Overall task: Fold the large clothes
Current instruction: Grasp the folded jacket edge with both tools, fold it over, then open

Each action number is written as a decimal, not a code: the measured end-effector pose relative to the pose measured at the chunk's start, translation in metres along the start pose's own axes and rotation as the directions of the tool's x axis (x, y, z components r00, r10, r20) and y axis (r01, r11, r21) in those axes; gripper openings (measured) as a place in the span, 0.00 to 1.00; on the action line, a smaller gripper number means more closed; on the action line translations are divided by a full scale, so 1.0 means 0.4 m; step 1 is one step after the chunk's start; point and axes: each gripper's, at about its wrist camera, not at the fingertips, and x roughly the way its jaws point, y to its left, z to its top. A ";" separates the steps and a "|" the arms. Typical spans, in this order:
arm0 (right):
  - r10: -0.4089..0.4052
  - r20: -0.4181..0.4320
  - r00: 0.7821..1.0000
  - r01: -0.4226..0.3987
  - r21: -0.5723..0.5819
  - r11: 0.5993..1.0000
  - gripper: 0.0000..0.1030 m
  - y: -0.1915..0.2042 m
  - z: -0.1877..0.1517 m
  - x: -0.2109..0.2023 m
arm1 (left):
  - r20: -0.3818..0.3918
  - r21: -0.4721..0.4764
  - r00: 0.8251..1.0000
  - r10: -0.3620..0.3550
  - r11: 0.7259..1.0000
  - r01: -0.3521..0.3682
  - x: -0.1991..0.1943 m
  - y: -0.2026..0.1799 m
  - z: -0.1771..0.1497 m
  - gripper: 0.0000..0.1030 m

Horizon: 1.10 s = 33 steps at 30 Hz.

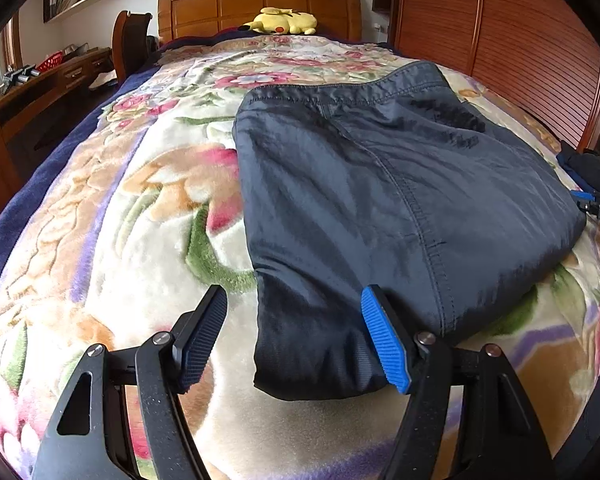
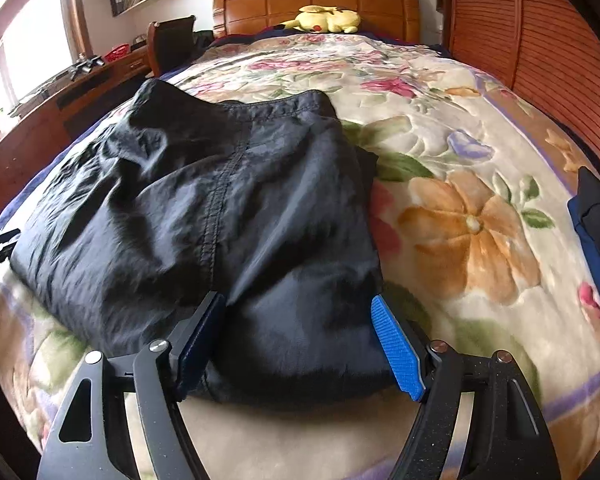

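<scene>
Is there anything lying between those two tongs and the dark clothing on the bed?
Nothing visible does. Both the left tongs and the right tongs stand open right at the near edge of the dark garment, which lies on the floral blanket.

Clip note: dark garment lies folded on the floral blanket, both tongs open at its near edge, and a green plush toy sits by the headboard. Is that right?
One detail is off: the plush toy is yellow, not green, as the left wrist view shows. The rest holds: the dark garment lies folded on the floral blanket, with the left tongs and right tongs open at its near edge, by the headboard.
</scene>
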 end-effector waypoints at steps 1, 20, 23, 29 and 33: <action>0.003 -0.007 1.000 -0.003 -0.002 1.000 0.75 0.000 -0.002 0.003 | -0.004 -0.004 1.000 -0.007 1.000 0.007 0.004 0.002 -0.002 0.69; 0.029 0.080 0.996 -0.025 -0.056 0.998 0.15 0.042 -0.018 -0.062 | 0.044 0.026 0.997 -0.058 0.998 0.056 -0.051 -0.015 -0.012 0.08; 0.031 0.111 0.993 -0.025 -0.059 0.998 0.13 0.049 -0.025 -0.101 | 0.094 0.022 0.994 -0.060 0.998 0.058 -0.109 -0.014 -0.018 0.07; 0.043 0.123 0.991 -0.032 -0.088 0.996 0.11 0.069 -0.064 -0.178 | 0.133 0.040 0.988 -0.076 0.997 0.071 -0.194 -0.026 -0.051 0.07; 0.061 0.120 0.991 -0.050 -0.098 0.994 0.09 0.074 -0.106 -0.233 | 0.136 0.042 0.986 -0.095 0.995 0.090 -0.242 -0.032 -0.086 0.07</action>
